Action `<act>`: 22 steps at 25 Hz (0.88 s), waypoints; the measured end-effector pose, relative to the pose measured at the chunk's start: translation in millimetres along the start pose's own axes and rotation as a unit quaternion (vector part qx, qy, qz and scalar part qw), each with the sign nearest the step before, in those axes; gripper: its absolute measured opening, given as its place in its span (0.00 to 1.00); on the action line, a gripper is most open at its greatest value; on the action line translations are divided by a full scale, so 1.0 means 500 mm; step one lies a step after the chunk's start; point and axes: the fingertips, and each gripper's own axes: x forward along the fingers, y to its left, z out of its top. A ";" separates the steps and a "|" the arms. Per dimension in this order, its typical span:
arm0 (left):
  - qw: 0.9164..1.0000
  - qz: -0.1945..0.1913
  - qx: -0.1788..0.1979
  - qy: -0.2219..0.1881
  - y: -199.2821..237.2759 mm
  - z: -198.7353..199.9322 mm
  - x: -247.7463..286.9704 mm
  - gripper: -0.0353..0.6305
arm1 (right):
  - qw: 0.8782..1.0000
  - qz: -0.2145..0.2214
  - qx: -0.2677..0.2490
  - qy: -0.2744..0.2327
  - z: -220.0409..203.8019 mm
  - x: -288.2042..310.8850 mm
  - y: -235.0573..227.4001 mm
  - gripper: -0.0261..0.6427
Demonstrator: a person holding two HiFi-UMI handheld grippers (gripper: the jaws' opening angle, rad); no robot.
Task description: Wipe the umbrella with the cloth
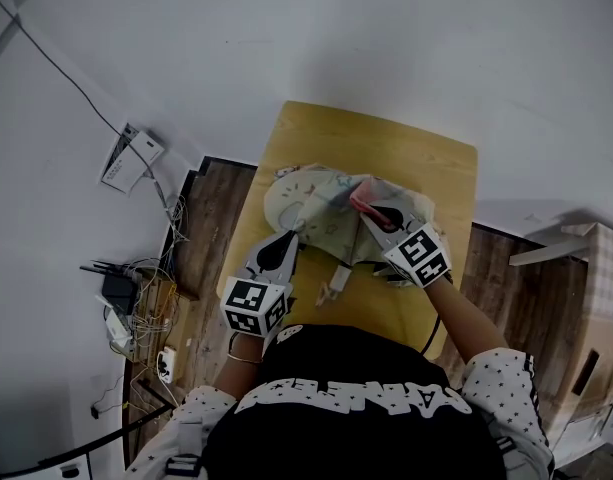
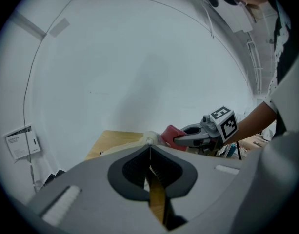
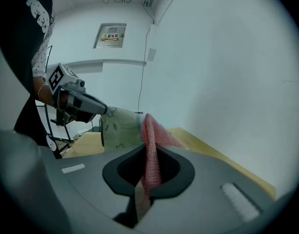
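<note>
A pale patterned umbrella [image 1: 316, 208] lies open on the wooden table [image 1: 386, 138]. My left gripper [image 1: 286, 243] is at the umbrella's near left edge, shut on a thin rib end of the umbrella [image 2: 149, 141]. My right gripper [image 1: 379, 215] is over the right side of the canopy, shut on a pink cloth [image 1: 364, 200] that rests against the fabric. In the right gripper view the cloth [image 3: 150, 145] stands up between the jaws, with the umbrella [image 3: 121, 128] and the left gripper [image 3: 104, 109] beyond it. The left gripper view shows the right gripper [image 2: 178, 139] with the cloth [image 2: 171, 132].
A pale handle-like part [image 1: 331, 283] lies on the table near me. A white wall runs behind the table. A white box [image 1: 131, 156] and tangled cables with power strips [image 1: 136, 308] sit on the floor at the left. Cardboard boxes [image 1: 596, 298] stand at the right.
</note>
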 end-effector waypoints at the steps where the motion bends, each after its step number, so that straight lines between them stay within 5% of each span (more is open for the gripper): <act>1: 1.000 -0.001 -0.002 -0.001 0.000 0.002 0.001 0.06 | 1.000 0.005 0.000 0.003 -0.003 0.001 0.007 0.09; 22: 0.999 -0.034 0.010 0.003 -0.038 0.003 -0.011 0.06 | 0.997 0.067 0.004 0.030 -0.056 -0.025 0.125 0.09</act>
